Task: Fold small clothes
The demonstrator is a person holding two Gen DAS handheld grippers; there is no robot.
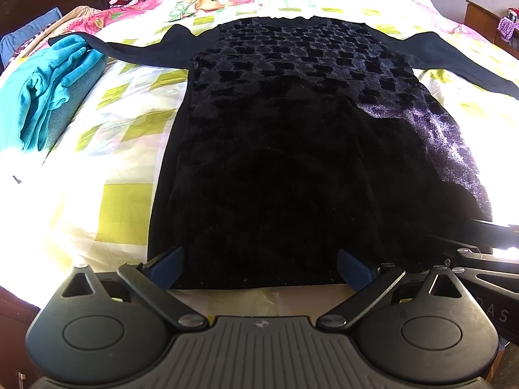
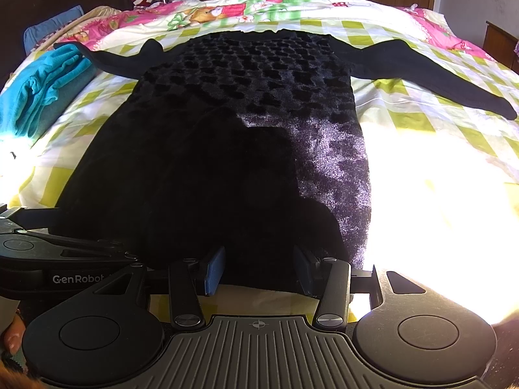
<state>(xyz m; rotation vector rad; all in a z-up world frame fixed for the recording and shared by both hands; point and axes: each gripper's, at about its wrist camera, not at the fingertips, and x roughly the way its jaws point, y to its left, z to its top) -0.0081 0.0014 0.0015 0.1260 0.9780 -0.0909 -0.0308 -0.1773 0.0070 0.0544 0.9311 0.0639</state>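
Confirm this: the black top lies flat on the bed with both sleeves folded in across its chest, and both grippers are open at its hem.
Not quite: the black top's sleeves are spread straight out to the sides, as the right wrist view shows. It does lie flat, with the left gripper and right gripper open at the hem.

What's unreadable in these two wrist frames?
- Black top, lower half: pattern lost in deep shadow, both views.
- Its hem: partly behind the left gripper and right gripper; contact unclear.
- Bedspread, right side: blown out by sunlight.
- Teal garment: edge washed out by glare, left wrist view.
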